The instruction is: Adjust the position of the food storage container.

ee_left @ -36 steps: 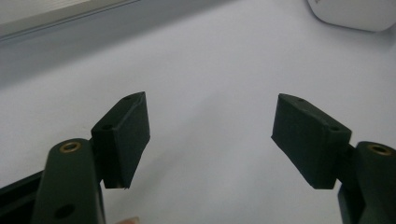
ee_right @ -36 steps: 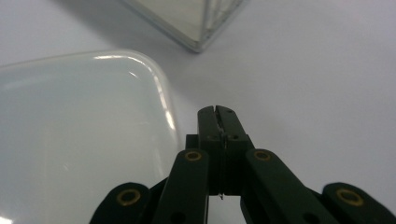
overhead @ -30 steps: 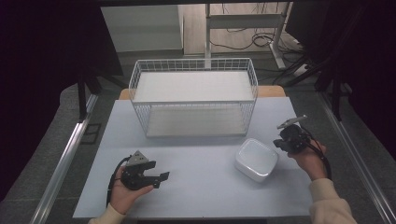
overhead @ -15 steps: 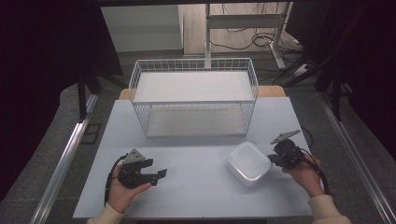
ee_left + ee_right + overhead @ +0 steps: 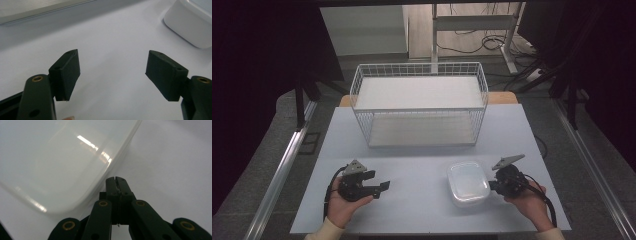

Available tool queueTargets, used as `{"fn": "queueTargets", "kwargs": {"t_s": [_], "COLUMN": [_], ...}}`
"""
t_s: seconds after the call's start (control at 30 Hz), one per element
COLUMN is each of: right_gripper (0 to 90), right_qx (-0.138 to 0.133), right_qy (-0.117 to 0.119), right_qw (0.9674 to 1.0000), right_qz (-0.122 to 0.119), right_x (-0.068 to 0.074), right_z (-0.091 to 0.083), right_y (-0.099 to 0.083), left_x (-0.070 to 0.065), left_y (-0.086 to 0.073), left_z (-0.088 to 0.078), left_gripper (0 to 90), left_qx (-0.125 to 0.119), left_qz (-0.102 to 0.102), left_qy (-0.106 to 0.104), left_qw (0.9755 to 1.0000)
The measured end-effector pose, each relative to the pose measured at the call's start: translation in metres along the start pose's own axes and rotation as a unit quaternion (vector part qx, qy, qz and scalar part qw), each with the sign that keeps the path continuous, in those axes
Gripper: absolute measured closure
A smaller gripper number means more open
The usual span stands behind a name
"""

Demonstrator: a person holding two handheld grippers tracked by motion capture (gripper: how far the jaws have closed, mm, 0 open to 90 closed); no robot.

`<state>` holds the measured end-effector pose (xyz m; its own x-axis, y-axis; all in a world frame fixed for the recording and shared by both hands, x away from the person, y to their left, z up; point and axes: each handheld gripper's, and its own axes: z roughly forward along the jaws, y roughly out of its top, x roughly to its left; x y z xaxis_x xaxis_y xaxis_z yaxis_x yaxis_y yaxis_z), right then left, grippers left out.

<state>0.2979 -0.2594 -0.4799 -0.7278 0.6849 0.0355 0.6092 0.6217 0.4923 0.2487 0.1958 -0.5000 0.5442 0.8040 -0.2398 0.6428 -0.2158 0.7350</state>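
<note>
A white, rounded, lidded container (image 5: 468, 183) lies on the pale table (image 5: 422, 160) at the near right. My right gripper (image 5: 493, 186) is shut, with nothing between its jaws. In the right gripper view its tips (image 5: 116, 180) sit right at the container's rim (image 5: 62, 160). My left gripper (image 5: 384, 186) rests low over the table at the near left, open and pointing right. In the left gripper view its jaws (image 5: 112, 75) stand wide apart over bare table, with the container (image 5: 192, 27) farther off at the upper right.
A white wire basket (image 5: 419, 107) stands at the back middle of the table. Dark floor, metal rails and table legs surround the table.
My right hand has moved left and toward the near edge with its shut gripper. The container has slid the same way ahead of it. The left gripper has stayed put.
</note>
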Motion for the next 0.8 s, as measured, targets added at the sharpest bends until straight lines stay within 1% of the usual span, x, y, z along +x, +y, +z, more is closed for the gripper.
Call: {"fn": "queueTargets", "kwargs": {"t_s": [0.1,0.2,0.33,0.53,0.6,0.67,0.8], "right_gripper": [89.9,89.9,89.9,89.9,89.9,89.9,89.9], "right_qx": [-0.002,-0.005,-0.009,-0.015,-0.015,-0.020,-0.030], "right_qy": [0.004,0.025,0.048,0.067,0.068,0.068,0.062], "right_qw": [1.0000,0.9996,0.9988,0.9976,0.9974,0.9973,0.9972], "right_qz": [0.003,0.010,0.004,-0.008,-0.017,-0.018,-0.029], "right_x": [0.005,0.010,0.020,0.035,0.039,0.043,0.050], "right_z": [-0.002,-0.002,0.003,0.012,0.016,0.021,0.029], "right_y": [-0.008,-0.008,-0.004,0.008,0.014,0.020,0.033], "left_x": [0.000,-0.002,-0.002,0.000,0.001,0.002,0.004], "left_y": [0.000,0.000,0.000,0.000,0.000,0.000,0.000], "left_z": [0.001,0.001,0.001,0.000,-0.001,-0.001,-0.001], "left_gripper": [27.3,27.3,27.3,27.3,27.3,27.3,27.3], "left_qx": [0.001,0.003,0.002,0.001,0.000,-0.002,-0.002], "left_qz": [-0.001,0.000,0.001,0.000,-0.001,-0.002,-0.007], "left_qy": [0.000,0.000,0.000,0.001,0.002,0.003,0.006], "left_qw": [1.0000,1.0000,1.0000,1.0000,1.0000,1.0000,1.0000]}}
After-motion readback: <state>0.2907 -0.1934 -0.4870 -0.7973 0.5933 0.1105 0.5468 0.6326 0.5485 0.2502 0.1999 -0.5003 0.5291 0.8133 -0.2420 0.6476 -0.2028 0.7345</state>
